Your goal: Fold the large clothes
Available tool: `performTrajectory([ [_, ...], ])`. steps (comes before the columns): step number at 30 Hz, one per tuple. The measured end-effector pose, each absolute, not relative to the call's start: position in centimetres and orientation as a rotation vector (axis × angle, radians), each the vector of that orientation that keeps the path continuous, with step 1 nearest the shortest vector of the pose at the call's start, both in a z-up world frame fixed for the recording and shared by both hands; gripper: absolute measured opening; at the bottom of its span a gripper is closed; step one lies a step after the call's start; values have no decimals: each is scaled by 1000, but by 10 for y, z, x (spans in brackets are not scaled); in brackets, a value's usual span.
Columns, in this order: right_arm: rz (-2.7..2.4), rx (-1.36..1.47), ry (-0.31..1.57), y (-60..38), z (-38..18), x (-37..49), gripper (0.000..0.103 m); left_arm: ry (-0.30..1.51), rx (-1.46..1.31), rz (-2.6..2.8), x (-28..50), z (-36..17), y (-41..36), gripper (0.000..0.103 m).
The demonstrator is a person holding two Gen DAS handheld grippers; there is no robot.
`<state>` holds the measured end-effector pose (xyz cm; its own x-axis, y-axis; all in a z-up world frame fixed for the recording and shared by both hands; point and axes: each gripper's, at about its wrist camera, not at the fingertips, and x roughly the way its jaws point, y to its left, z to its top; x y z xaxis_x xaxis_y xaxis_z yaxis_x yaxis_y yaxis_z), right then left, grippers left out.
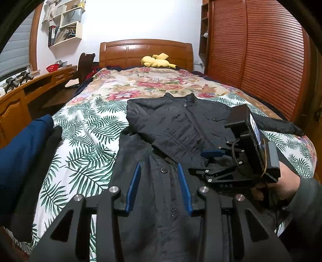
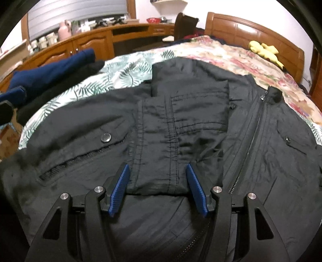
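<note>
Right wrist: black jacket (image 2: 181, 125) zipped, sleeve (image 2: 181, 129) folded across.

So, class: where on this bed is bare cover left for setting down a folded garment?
Free: the palm-print cover between the black jacket and the blue garment; also the floral stretch between collar and yellow plush toy. Crowded: near end, with jacket and both grippers.

A bedroom with white walls (image 1: 140, 20). The bed (image 1: 96, 112) wears a cover of green fern and red floral print, backed by a glossy wooden headboard (image 1: 145, 50). A louvred wooden wardrobe (image 1: 257, 50) fills one side — a long wooden counter (image 2: 96, 40) runs along the other, under a window blind (image 2: 76, 14). White wall shelves (image 1: 66, 30) hold books and papers.
</note>
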<state>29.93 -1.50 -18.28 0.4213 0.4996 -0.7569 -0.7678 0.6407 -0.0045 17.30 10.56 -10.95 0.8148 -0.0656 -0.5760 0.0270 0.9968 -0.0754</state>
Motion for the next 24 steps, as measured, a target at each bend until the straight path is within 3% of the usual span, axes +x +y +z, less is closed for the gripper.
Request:
performTrajectory([
  [2,810,-390,800,-14,-184,298,58,617,-72,-46,171,-111,107,37],
  [6,789,-395,803,-19,-185,299,27,622,-59,-44,170,-115,106,37],
  [11,804,-359,783,-31,-180,297,12,618,-50,-57,172,-115,101,37],
  [24,788,-174,547,-98,-97,252,7,586,-41,-96,172,-109,86,37],
])
